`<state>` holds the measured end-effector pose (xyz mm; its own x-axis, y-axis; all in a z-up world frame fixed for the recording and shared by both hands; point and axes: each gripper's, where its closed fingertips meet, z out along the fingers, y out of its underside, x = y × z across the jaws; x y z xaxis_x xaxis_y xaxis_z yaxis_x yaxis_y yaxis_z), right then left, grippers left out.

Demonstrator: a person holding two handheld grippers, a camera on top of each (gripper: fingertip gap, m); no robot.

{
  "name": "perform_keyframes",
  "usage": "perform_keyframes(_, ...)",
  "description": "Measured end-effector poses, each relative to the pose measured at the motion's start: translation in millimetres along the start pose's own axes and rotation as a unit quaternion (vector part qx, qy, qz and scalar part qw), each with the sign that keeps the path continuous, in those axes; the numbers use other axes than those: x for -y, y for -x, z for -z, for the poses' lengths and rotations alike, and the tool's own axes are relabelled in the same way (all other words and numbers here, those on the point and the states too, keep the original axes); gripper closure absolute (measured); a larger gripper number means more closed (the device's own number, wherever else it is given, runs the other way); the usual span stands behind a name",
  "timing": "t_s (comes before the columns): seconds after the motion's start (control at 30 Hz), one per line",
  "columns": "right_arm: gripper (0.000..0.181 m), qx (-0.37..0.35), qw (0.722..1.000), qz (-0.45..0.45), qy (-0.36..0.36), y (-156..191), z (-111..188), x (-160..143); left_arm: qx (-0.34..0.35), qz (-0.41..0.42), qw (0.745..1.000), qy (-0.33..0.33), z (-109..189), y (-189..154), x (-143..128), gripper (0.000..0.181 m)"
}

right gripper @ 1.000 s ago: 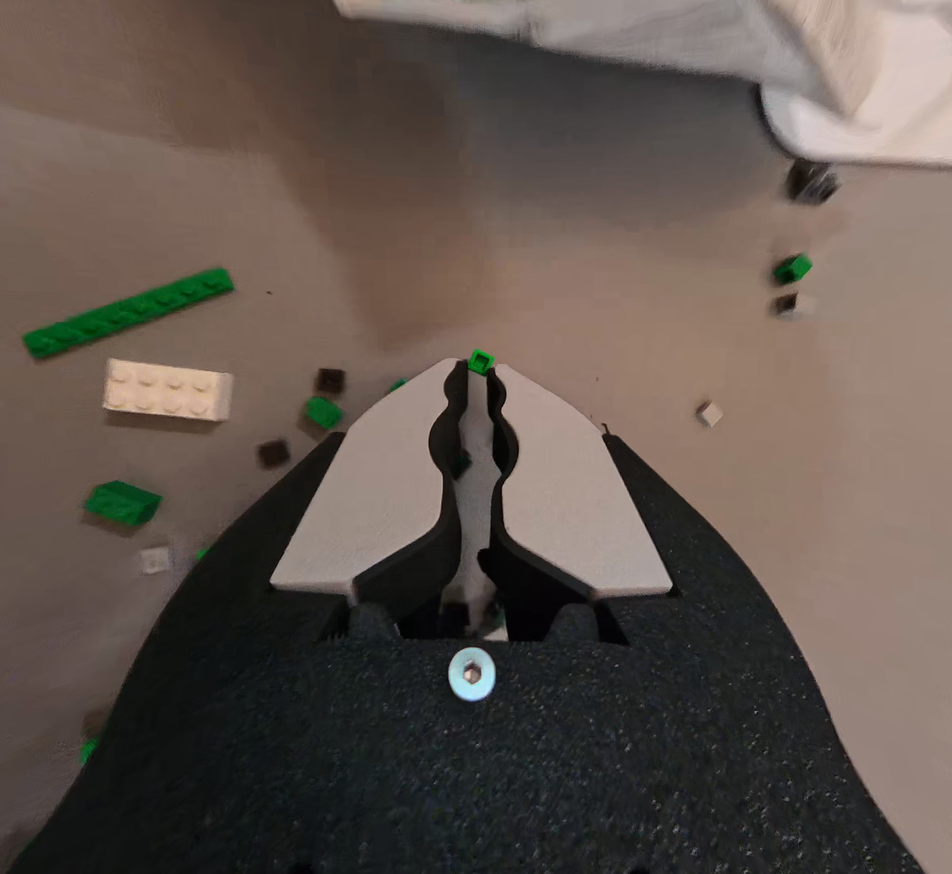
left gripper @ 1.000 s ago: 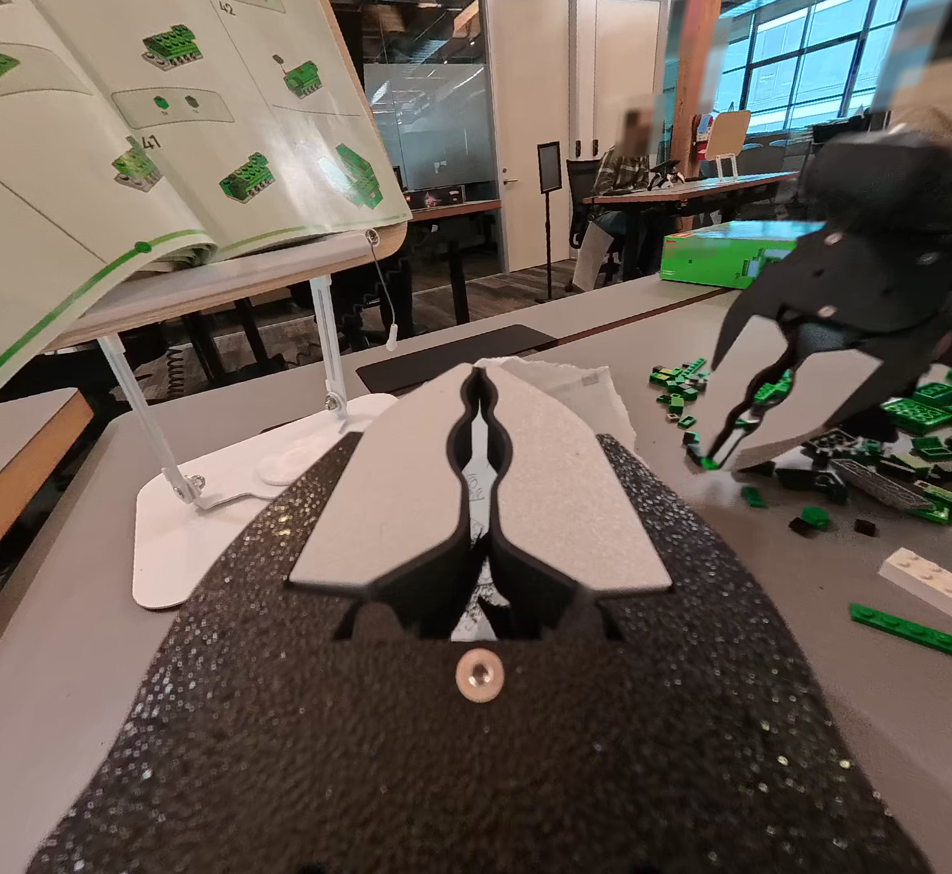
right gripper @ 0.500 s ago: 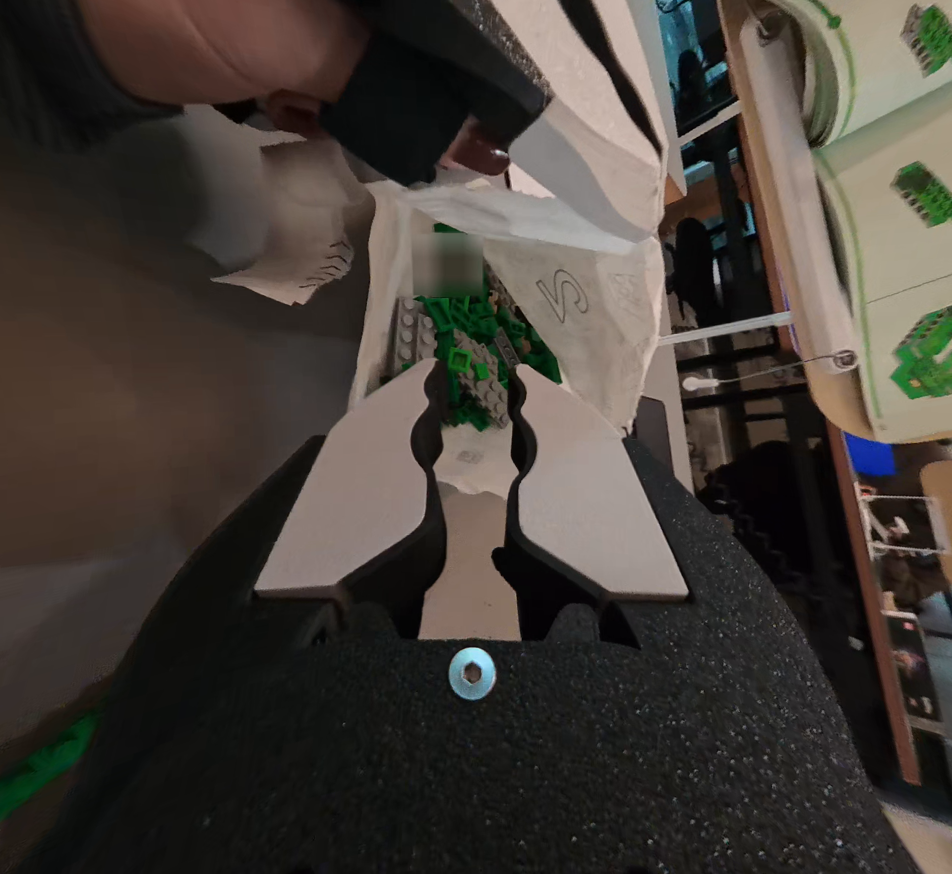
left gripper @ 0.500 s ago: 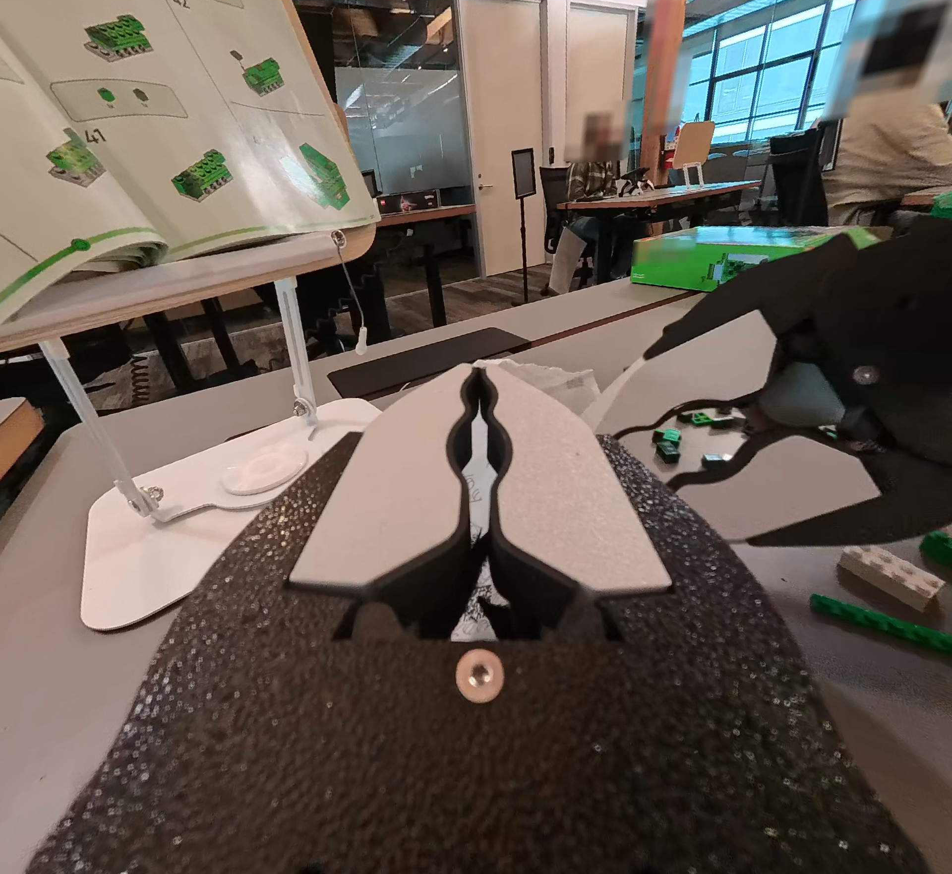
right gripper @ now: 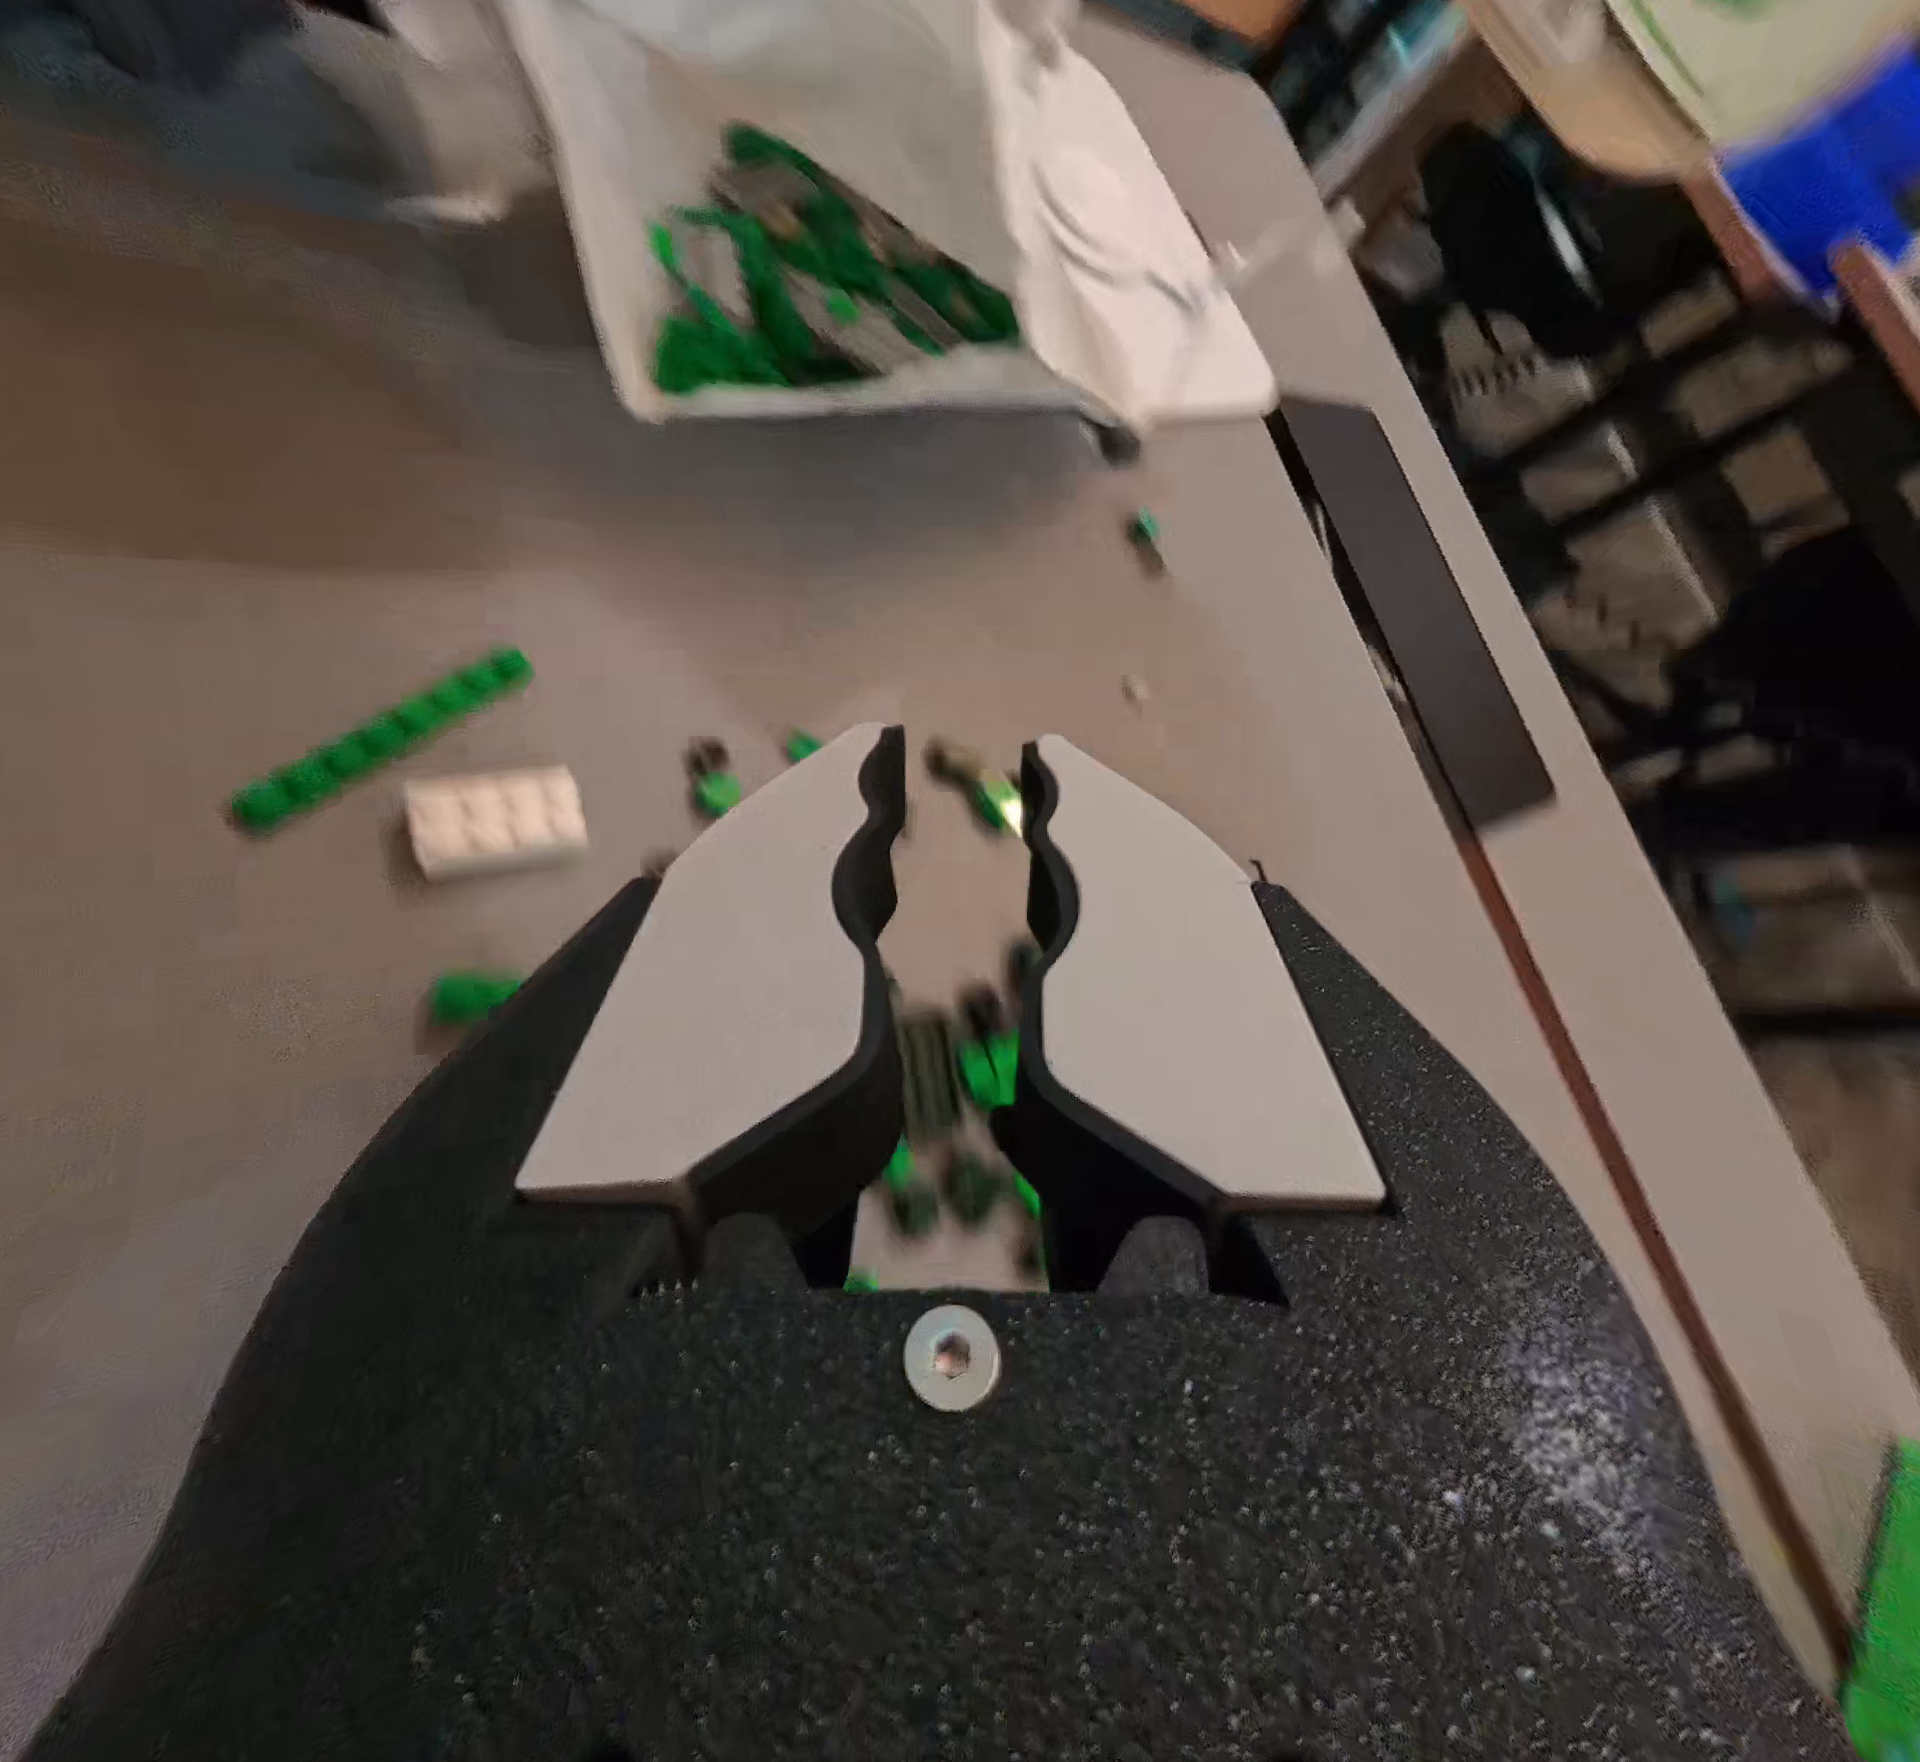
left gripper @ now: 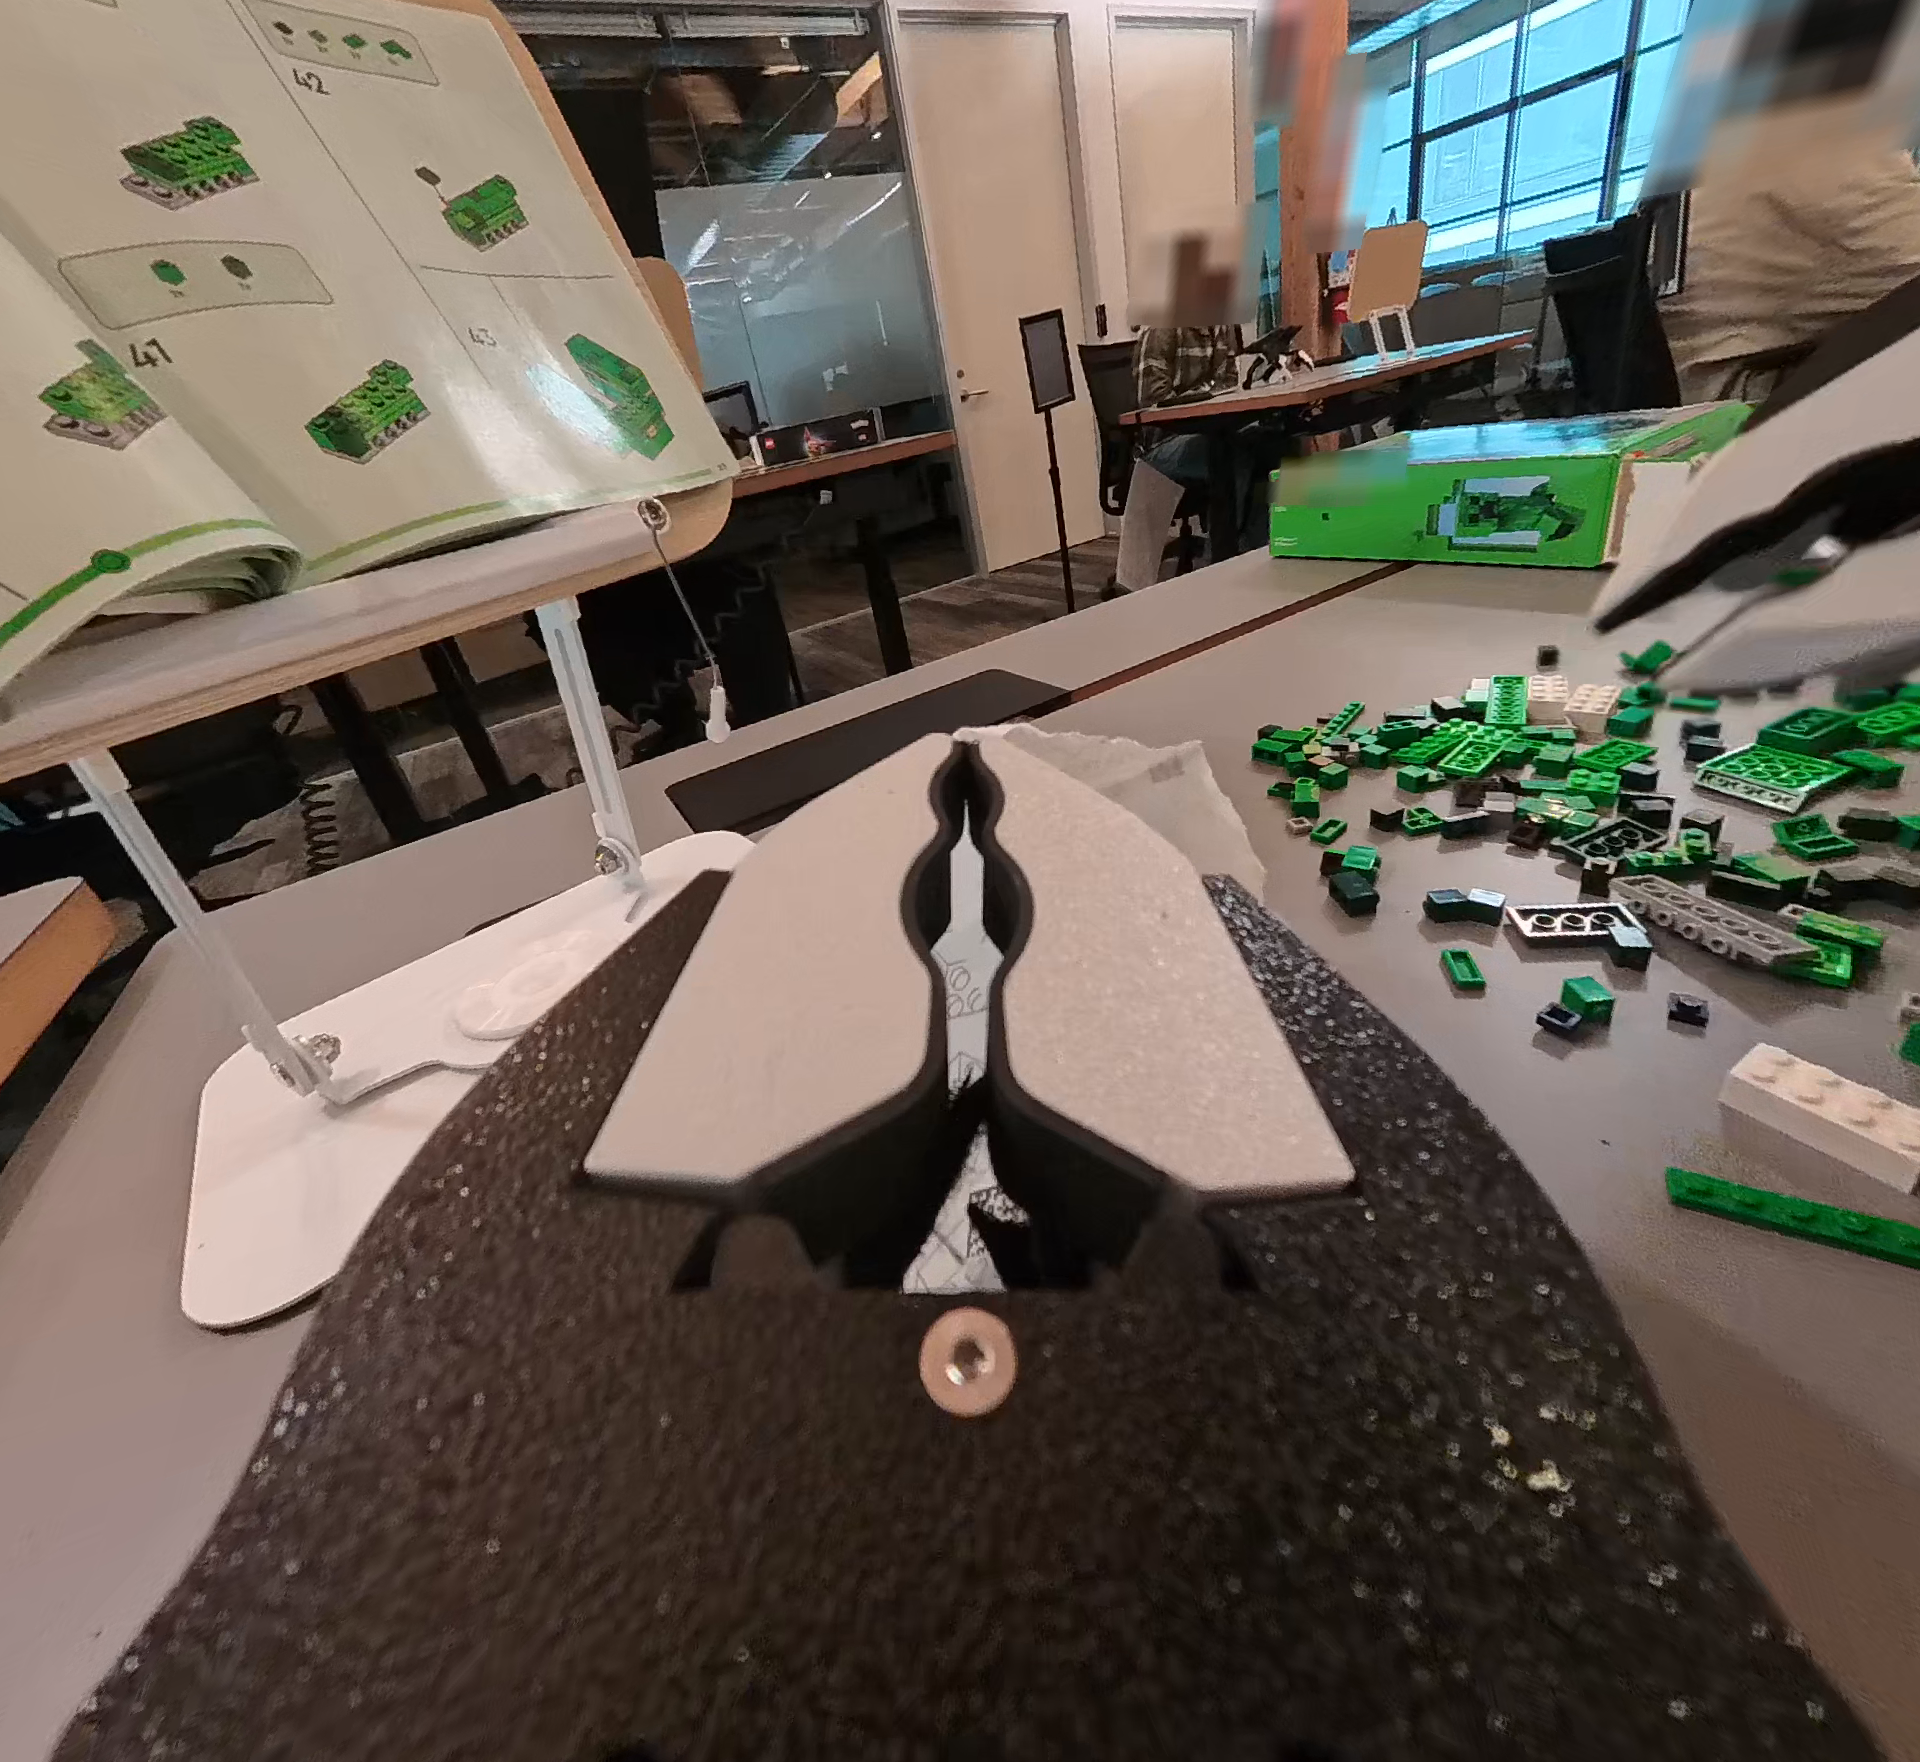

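My left gripper [left gripper: 966, 754] is shut on the edge of a white paper bag [left gripper: 1148, 777]. In the right wrist view the bag [right gripper: 623, 102] hangs open above the table with several green and grey bricks [right gripper: 821, 278] inside. My right gripper [right gripper: 961, 748] is open and empty, low over loose bricks on the grey table [right gripper: 260, 486]. It also shows at the right edge of the left wrist view [left gripper: 1642, 652], above the brick pile [left gripper: 1558, 777]. The right wrist view is blurred.
A white brick [left gripper: 1829, 1125] and a long green plate [left gripper: 1787, 1213] lie at the near right. An open instruction booklet [left gripper: 312, 258] rests on a white stand [left gripper: 312, 1141] at the left. A green box [left gripper: 1455, 507] stands behind. A black strip [right gripper: 1423, 611] lies by the table edge. Spacing between my two grippers at the tips: around 20 centimeters. The white brick [left gripper: 1829, 1125] sits 10 centimeters or so from the ends of my right fingers. Seen from the right wrist view [right gripper: 482, 787] as well.
My right gripper was shut on a small green brick, opened over the bag's mouth, and has now swung back over the loose bricks, open and empty. My left gripper stays shut on the bag.
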<state>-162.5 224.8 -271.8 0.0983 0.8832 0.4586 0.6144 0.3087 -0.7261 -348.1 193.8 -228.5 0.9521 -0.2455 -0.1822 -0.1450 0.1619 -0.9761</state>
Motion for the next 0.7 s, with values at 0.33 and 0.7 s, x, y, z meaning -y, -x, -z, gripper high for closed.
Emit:
perform_keyframes(0.33,0.167,-0.061,0.891,-0.404,0.2,-69.5,97.1,-180.8,-0.019,-0.036,0.999,0.003,-5.0,-15.1,-4.1,0.181)
perform_keyframes(0.7,0.164,0.017,0.862,-0.441,0.248,-63.9,63.6,-185.2,-0.028,-0.034,0.999,0.004,-5.8,-18.3,-5.1,0.181)
